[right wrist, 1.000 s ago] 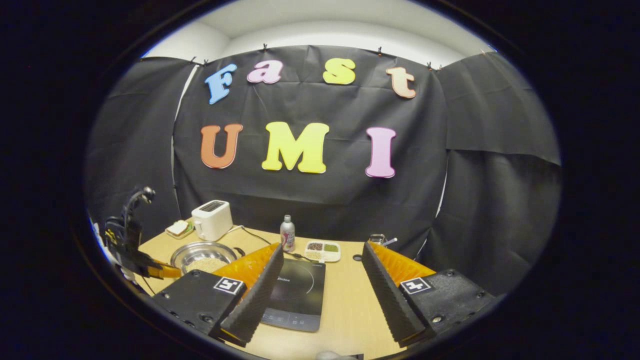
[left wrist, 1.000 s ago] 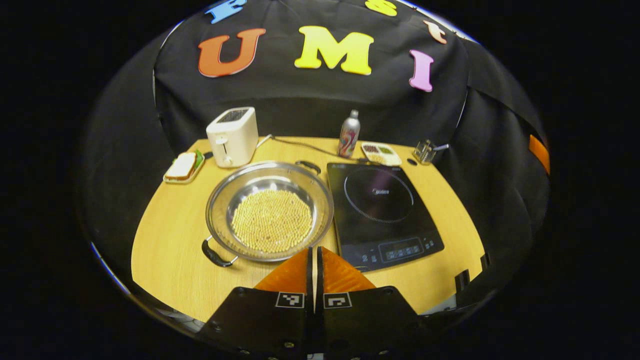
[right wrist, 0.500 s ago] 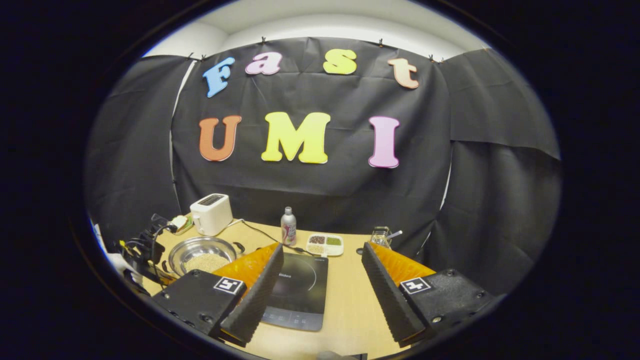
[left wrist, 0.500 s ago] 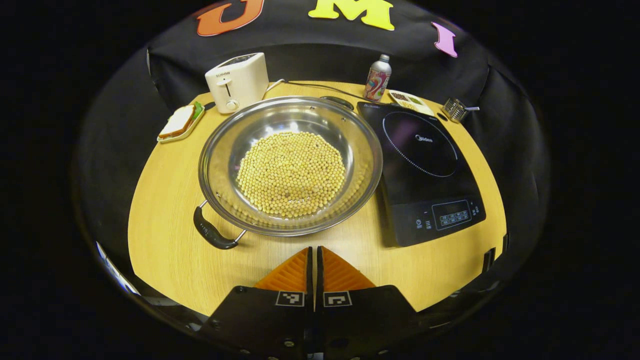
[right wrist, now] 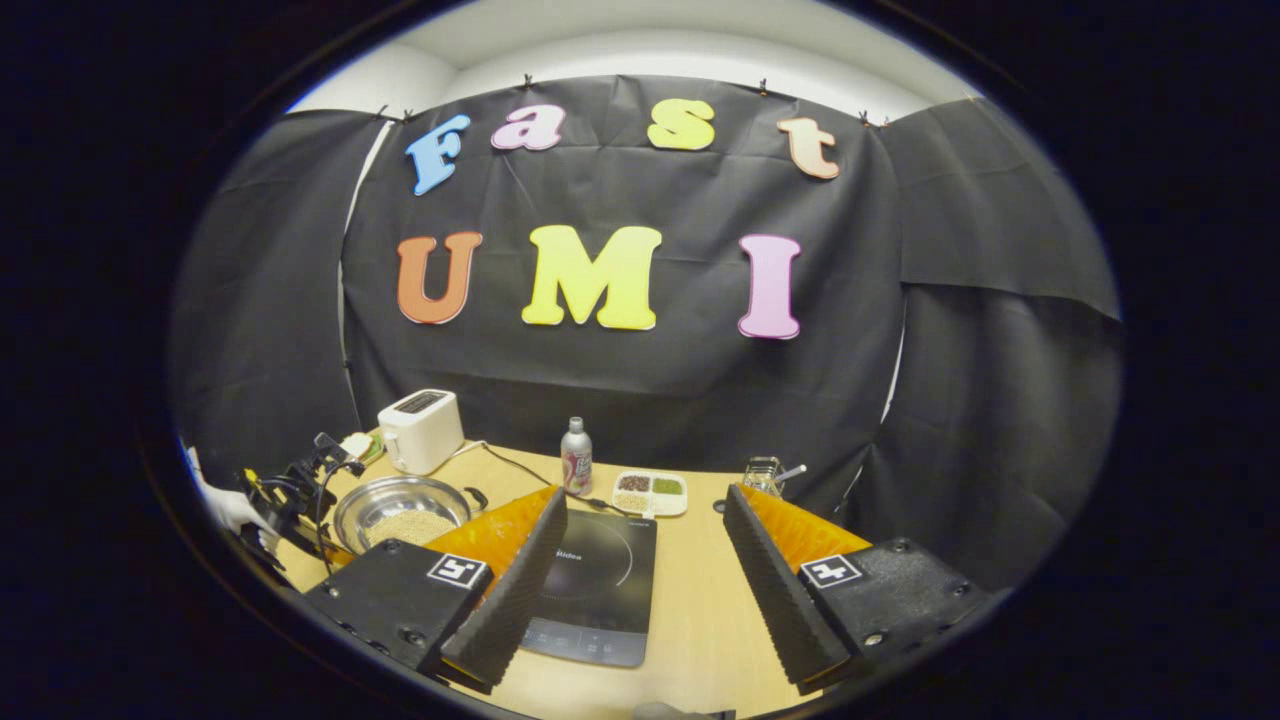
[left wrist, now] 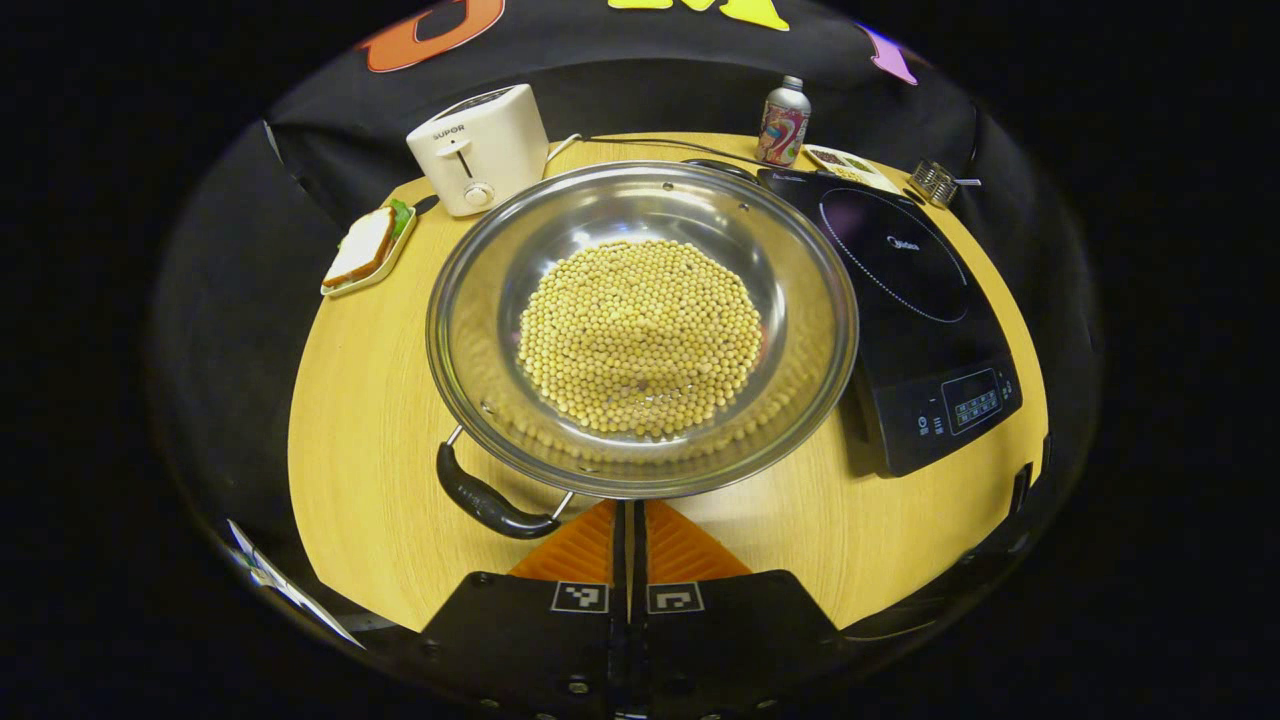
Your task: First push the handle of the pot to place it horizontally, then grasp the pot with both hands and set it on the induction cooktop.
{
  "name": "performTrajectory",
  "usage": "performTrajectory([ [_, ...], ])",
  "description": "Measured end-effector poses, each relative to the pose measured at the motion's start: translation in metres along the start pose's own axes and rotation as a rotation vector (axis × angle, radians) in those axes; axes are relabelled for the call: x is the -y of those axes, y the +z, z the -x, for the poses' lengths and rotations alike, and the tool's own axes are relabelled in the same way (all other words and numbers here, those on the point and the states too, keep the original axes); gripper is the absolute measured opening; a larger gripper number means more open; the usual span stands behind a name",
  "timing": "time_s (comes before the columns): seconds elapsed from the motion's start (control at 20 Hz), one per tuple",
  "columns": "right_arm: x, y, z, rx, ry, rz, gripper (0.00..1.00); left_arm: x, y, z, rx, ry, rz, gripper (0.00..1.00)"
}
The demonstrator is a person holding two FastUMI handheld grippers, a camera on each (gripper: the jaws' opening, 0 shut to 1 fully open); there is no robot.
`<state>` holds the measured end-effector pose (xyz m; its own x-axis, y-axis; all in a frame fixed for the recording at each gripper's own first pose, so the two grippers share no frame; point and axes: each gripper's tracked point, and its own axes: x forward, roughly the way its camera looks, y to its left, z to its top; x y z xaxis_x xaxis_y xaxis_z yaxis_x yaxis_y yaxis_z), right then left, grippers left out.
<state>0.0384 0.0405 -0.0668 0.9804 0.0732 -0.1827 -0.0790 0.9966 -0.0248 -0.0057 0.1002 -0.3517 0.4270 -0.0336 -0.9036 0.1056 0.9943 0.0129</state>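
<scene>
Closing in from farther back, the clenched left tool reached the pot beside its near handle; push pending. Pot sat on the table, left of the cooktop. Right tool stood released.

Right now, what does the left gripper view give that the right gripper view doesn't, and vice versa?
Left gripper view alone: the pot's near black handle, just beyond the shut left gripper, and the sandwich clearly. Right gripper view alone: the open right gripper, the white ceiling, and the left gripper from outside. Both: pot of beans, cooktop, toaster, bottle, table.
</scene>
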Motion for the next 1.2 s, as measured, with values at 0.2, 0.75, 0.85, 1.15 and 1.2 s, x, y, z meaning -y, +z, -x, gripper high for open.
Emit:
performTrajectory([
  [0.2,-0.002,-0.004,-0.001,-0.016,-0.001,0.007,0.99,-0.008,-0.002,-0.001,-0.009,0.0,0.021,0.0],
  [0.75,-0.009,-0.003,0.002,-0.02,0.004,0.034,0.99,-0.057,0.003,-0.011,0.03,0.061,0.092,0.0],
  [0.85,-0.011,-0.003,0.004,-0.019,0.001,0.038,0.99,-0.063,0.005,-0.012,0.032,0.067,0.095,0.0],
  [1.15,-0.014,-0.007,0.01,-0.025,0.0,0.048,0.99,-0.084,0.013,-0.014,0.047,0.078,0.121,0.0],
  [1.2,-0.014,-0.008,0.012,-0.026,0.0,0.051,0.99,-0.087,0.015,-0.013,0.049,0.082,0.127,0.0],
])
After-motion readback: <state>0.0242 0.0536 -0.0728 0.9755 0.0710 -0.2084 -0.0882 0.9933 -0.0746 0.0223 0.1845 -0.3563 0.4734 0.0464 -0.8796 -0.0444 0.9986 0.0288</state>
